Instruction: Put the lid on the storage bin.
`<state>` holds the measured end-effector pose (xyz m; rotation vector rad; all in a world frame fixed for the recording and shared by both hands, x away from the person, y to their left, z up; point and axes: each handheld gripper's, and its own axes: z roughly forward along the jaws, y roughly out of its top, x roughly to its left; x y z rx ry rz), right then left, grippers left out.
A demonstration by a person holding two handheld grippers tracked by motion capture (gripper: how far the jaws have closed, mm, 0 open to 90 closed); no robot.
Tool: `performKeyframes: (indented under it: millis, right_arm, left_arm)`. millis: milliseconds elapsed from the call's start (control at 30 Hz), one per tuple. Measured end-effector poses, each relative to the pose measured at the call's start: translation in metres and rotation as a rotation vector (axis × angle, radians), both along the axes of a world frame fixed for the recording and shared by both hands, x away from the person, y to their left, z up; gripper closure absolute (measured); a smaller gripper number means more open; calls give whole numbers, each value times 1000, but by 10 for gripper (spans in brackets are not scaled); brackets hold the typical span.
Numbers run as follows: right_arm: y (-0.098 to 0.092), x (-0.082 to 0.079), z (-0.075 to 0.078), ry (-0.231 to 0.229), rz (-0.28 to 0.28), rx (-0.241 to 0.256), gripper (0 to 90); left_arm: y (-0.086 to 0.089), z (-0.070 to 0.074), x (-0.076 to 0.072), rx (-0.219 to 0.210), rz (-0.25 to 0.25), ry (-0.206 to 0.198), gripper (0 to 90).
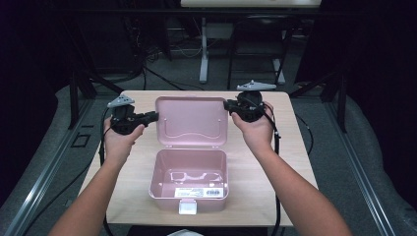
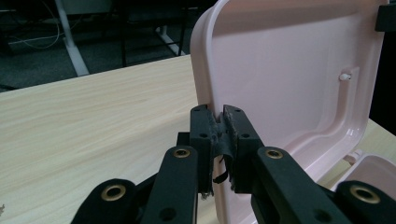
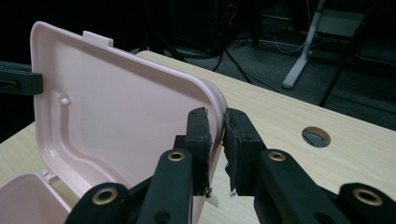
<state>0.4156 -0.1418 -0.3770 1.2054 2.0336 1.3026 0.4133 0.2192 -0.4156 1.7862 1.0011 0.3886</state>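
Wooden table (image 1: 275,167) is carrying a pink box (image 1: 189,179) at centre, lid (image 1: 192,120) standing open behind it. Left gripper (image 1: 153,116) is pinching the lid's left edge; right gripper (image 1: 228,104) is clamping the right edge. Both should be swinging together, evenly, keeping the lid from twisting on its hinges.

Left gripper (image 1: 153,116) jaws pinched shut; right gripper (image 1: 228,104) jaws slightly parted; forearms extended.

box (image 1: 189,169): pink (white label) | grippers: black | table (image 1: 290,162): pale woodgrain
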Motion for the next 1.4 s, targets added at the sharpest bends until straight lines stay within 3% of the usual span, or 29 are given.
performKeyframes:
  millis: [767,1067,1400]
  right_arm:
    - [-4,-35,13,-50,53,-3,801]
    - [-7,-47,15,-64,73,-10,802]
    - [-8,-57,17,-72,87,-3,800]
  left_arm:
    - [4,11,-22,15,-32,-44,844]
    - [3,12,-28,0,-42,-47,846]
    - [5,15,-34,13,-56,-54,845]
